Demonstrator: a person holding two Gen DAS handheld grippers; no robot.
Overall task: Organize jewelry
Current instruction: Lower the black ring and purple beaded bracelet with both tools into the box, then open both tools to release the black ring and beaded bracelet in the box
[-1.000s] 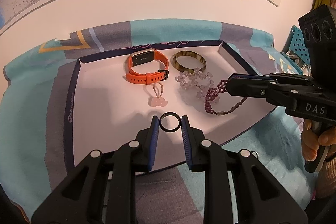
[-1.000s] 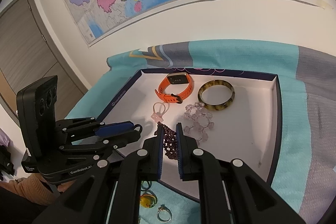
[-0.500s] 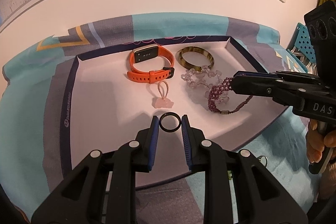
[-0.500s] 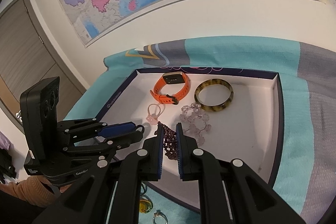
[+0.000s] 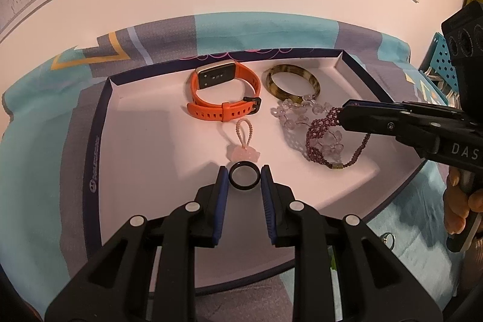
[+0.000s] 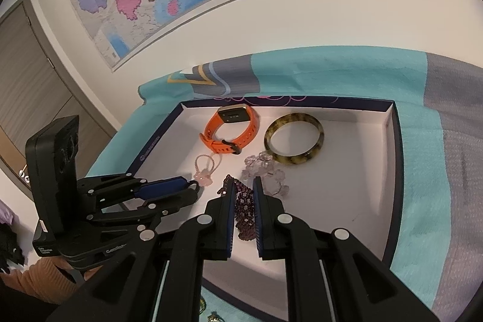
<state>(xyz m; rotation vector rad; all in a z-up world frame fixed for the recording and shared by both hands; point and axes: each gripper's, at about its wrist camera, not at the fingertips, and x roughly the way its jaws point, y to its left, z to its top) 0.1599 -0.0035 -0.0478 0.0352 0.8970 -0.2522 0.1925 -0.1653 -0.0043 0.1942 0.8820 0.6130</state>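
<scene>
Two claws hold jewelry over a white tray (image 5: 145, 122).
Left claw (image 5: 244, 177) grips a black ring (image 5: 244, 176); right claw (image 6: 244, 195) pinches a purple beaded bracelet (image 6: 243, 210), best lowered at 6 o'clock, clear of the crystal beads (image 6: 265, 171).

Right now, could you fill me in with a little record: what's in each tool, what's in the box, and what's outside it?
left gripper: jaws shut on black ring
right gripper: jaws shut on purple bracelet
box: orange watch, brown bangle, clear beads, pink charm
outside box: a ring on the cloth
</scene>
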